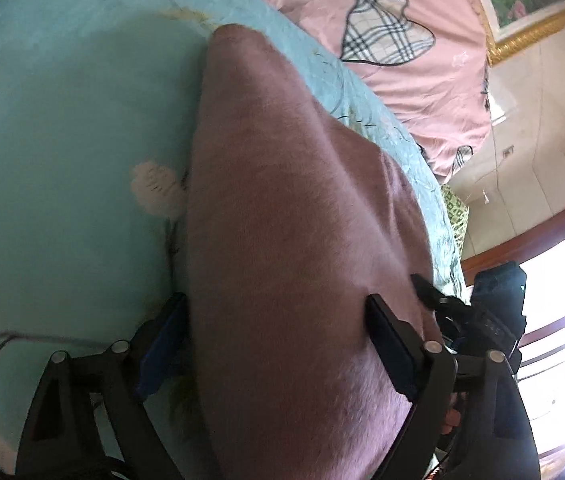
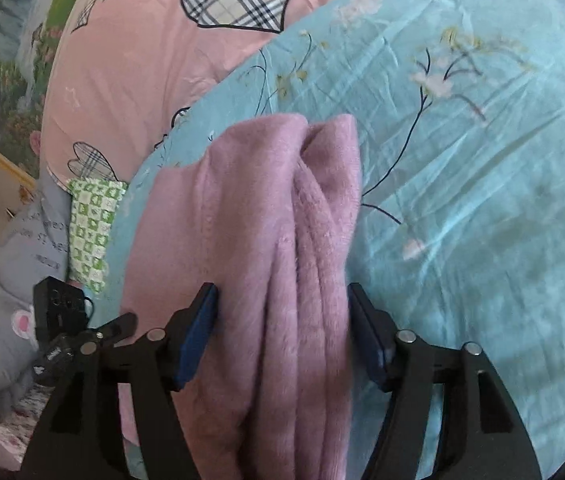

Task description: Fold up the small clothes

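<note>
A mauve fleece garment [image 1: 282, 208] hangs stretched above the turquoise floral bedsheet [image 1: 62, 140]. My left gripper [image 1: 278, 320] has its jaws wide apart with the cloth bunched between and over them. In the right wrist view the same garment [image 2: 266, 220] is gathered in thick folds between the jaws of my right gripper [image 2: 282, 312], which press its sides. The other gripper shows at the right of the left wrist view [image 1: 494, 304] and at the left of the right wrist view [image 2: 62, 320].
A pink quilt with plaid hearts [image 2: 154, 64] lies at the head of the bed, also in the left wrist view [image 1: 382, 40]. A green checked pillow [image 2: 90, 224] and grey cushion [image 2: 30, 248] sit beside it. A gold-framed picture [image 1: 522, 8] hangs on the wall; a window [image 1: 554, 300] is at right.
</note>
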{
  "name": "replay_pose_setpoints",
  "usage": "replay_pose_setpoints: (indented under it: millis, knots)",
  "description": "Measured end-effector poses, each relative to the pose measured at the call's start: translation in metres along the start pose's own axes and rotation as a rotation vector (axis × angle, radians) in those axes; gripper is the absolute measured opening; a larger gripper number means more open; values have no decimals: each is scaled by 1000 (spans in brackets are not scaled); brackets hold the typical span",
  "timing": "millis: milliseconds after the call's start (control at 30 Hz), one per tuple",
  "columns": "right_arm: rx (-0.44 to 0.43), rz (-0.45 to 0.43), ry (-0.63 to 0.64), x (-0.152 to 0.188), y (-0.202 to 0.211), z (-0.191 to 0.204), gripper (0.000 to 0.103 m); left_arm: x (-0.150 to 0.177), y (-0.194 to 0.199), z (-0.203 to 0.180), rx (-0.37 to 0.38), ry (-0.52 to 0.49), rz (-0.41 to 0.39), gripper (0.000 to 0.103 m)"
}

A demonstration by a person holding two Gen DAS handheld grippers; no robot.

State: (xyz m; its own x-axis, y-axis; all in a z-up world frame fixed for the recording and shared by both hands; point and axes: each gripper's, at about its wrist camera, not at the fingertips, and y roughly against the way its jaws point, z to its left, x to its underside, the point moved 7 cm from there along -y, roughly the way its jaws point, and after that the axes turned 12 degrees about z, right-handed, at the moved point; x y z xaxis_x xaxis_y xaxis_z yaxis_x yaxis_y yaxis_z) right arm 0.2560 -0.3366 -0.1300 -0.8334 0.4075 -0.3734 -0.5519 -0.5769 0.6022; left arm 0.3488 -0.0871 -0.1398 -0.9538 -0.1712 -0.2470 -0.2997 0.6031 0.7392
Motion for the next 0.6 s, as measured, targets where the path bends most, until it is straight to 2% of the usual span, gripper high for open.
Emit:
replay_pose_setpoints:
  millis: [33,67,133,233,300,433,600]
  knots:
    - [-36,16,-12,1,-3,1,35,-1,-2,-2,-7,-8,2,66]
    - [-47,14,-17,1,-3,1,33,-2,-2,-4,-9,-12,-4,63]
    - [-29,0,19,4,2,8,29,-2,3,-8,3,-21,-24,50]
    - [-52,-27,44,8,9,27,28,4,19,-13,35,-29,-43,43]
    - [-74,-45,73,9,13,44,27,10,32,-14,39,-28,-56,42]
    - [-110,-37,150,12,5,87,27,24,76,-9,-4,-38,-120,42]
    - [-218,6,197,17,-31,140,27,38,142,16,-88,-38,-190,42]
